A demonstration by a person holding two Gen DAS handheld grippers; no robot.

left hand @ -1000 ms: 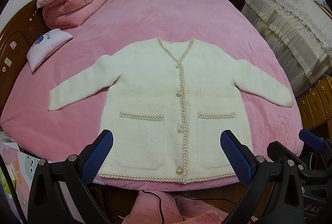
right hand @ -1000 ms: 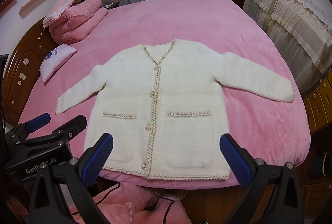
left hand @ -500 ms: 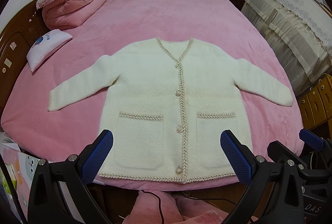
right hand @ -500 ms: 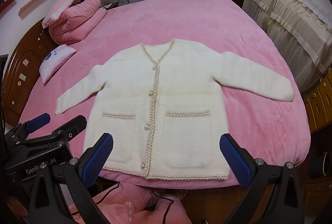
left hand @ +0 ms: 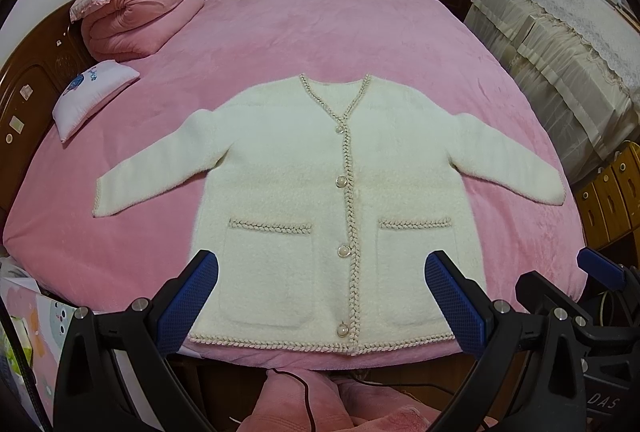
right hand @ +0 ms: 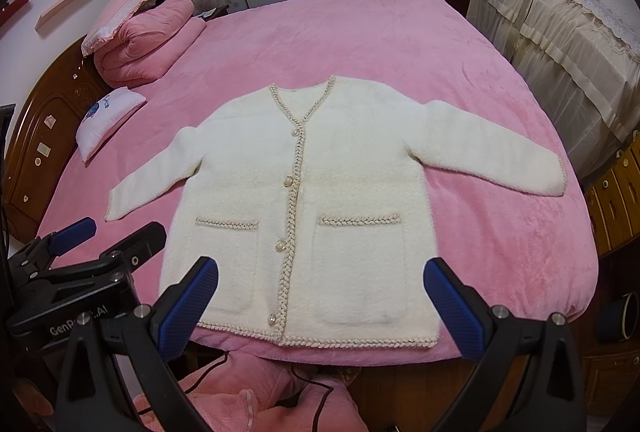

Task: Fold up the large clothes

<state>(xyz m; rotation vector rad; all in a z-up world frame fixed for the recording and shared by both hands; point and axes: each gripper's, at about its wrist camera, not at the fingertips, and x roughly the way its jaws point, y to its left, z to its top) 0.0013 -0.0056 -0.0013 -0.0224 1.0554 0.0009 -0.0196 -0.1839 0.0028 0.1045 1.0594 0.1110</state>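
A cream fluffy cardigan [left hand: 288, 168] with braided trim, pearl buttons and two front pockets lies flat, buttoned, face up on the pink bed [left hand: 320, 32], both sleeves spread outward. It also shows in the right wrist view [right hand: 352, 168]. My left gripper [left hand: 320, 296] is open and empty, held above the cardigan's hem near the bed's front edge. My right gripper [right hand: 320, 304] is open and empty, also above the hem. Each gripper shows at the edge of the other's view: the right one [left hand: 600, 272], the left one [right hand: 80, 240].
A rolled pink quilt with a pillow on top [left hand: 136, 12] and a small white pillow [left hand: 92, 100] lie at the bed's far left, by a wooden headboard [left hand: 24, 92]. A cream-covered sofa [left hand: 560, 72] stands on the right. Pink cloth and a cable [left hand: 304, 400] lie below the front edge.
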